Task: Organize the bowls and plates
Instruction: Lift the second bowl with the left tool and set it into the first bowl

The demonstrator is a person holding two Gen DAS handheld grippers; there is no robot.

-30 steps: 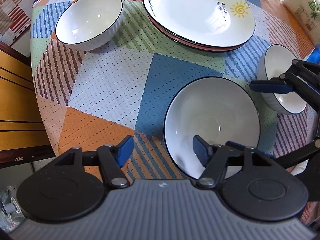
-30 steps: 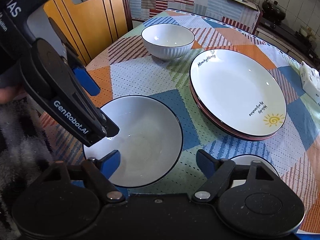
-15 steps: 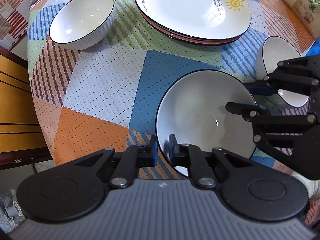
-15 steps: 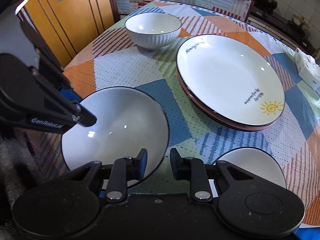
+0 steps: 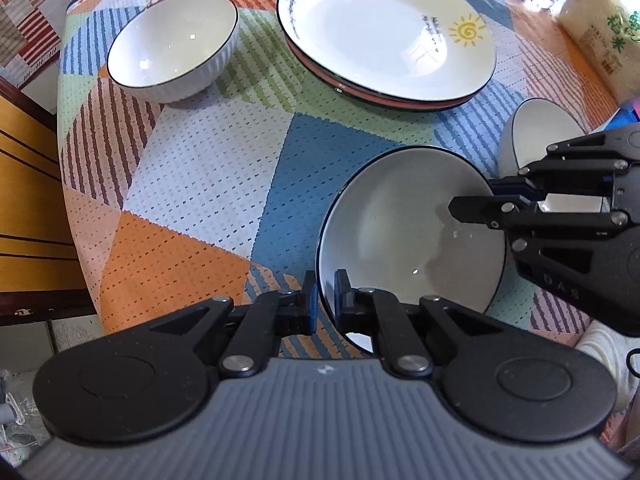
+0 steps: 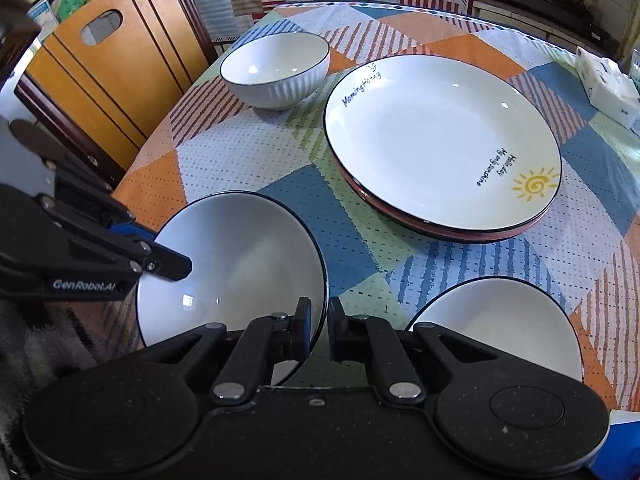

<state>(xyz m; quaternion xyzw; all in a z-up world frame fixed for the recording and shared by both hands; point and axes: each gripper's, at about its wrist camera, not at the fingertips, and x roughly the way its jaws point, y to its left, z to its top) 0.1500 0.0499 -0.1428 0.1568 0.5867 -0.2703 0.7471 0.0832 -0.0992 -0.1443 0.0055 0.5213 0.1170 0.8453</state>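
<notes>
A wide white bowl with a dark rim point(image 5: 404, 232) point(image 6: 236, 264) is held between both grippers, just above the patterned cloth. My left gripper point(image 5: 325, 300) is shut on its near rim. My right gripper point(image 6: 319, 326) is shut on its opposite rim and shows in the left wrist view point(image 5: 492, 200). A ribbed white bowl point(image 5: 172, 46) point(image 6: 276, 68) stands at the far left. A white sun-print plate point(image 5: 384, 30) point(image 6: 440, 144) lies on a red plate. A small white bowl point(image 5: 536, 132) point(image 6: 500, 324) stands to the right.
The round table's cloth point(image 5: 208, 168) ends at the left edge, with a wooden chair point(image 6: 104, 64) beside it. A rice bag point(image 5: 600, 28) and bottles stand at the far right. A tissue pack point(image 6: 608, 84) lies at the far right.
Both grippers went from open to shut on opposite rims of the wide bowl. The bowl has tilted and risen slightly off the cloth.
</notes>
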